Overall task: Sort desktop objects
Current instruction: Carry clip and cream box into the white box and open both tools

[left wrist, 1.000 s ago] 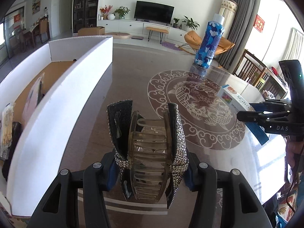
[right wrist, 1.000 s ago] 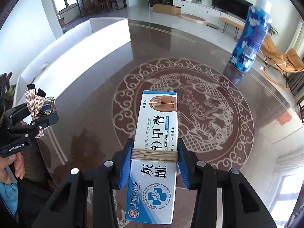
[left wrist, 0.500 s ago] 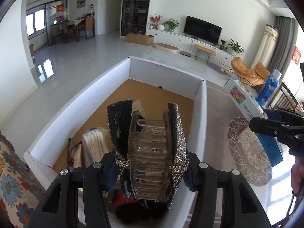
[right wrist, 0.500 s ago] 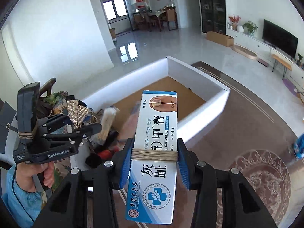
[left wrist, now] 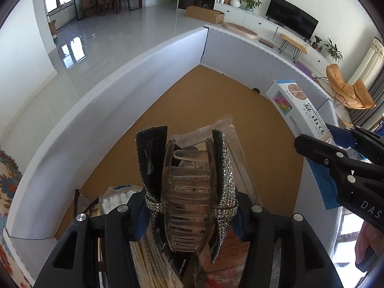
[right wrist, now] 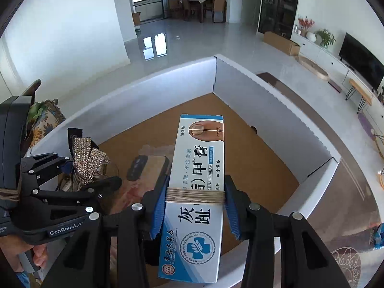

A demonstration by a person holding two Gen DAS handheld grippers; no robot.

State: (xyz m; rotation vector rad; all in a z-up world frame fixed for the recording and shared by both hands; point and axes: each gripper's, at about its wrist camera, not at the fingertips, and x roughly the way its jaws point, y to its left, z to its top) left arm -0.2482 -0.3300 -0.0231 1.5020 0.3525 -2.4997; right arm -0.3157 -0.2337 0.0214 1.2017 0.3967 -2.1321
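Observation:
My left gripper [left wrist: 189, 206] is shut on a rhinestone hair claw clip [left wrist: 189, 187] and holds it above the white storage box [left wrist: 96, 91] with its brown floor. The clip also shows in the right wrist view [right wrist: 87, 160]. My right gripper [right wrist: 195, 204] is shut on a white and blue nail cream box [right wrist: 196, 192] bound with string, held over the same box's near right side [right wrist: 300, 124]. The cream box shows in the left wrist view [left wrist: 300, 105] at the right.
Inside the box lie a pack of cotton swabs [left wrist: 115, 199], a bundle of wooden sticks [left wrist: 148, 264], clear plastic packets [left wrist: 223, 129] and a phone-like item [right wrist: 148, 168]. The dark patterned table [right wrist: 348, 228] lies to the right.
Both grippers have swung left from over the patterned table to over the white box, each still holding its item. The box now fills both views.

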